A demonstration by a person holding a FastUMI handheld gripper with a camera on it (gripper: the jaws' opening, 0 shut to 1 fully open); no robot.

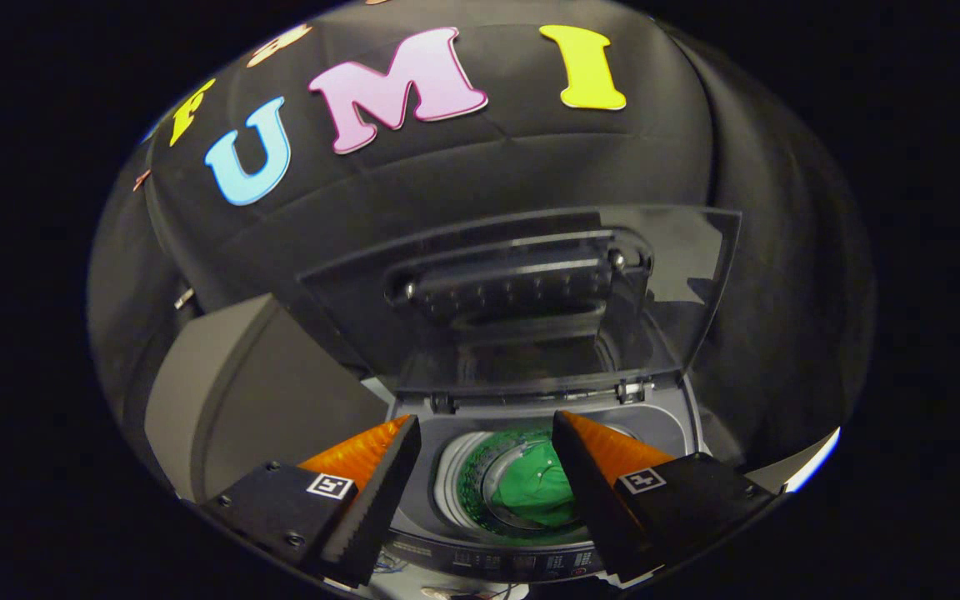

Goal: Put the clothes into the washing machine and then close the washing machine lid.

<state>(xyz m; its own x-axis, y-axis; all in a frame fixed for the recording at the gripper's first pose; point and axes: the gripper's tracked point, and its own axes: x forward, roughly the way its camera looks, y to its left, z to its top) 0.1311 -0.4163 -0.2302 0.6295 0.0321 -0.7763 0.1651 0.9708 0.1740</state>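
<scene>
A green garment (534,490) lies down inside the drum (467,487) of the top-loading washing machine (663,421), seen through the gap between my fingers. The machine's tinted transparent lid (522,300) stands raised upright behind the opening, hinged at the back. My gripper (487,429) hovers above the opening, open, with nothing between its orange-and-black fingers (376,467). The garment is well below the fingertips and apart from them.
A grey box-like unit (255,392) stands to the left of the machine. The machine's control panel (522,562) runs along its near edge under the fingers. Black cloth walls close in behind and on both sides.
</scene>
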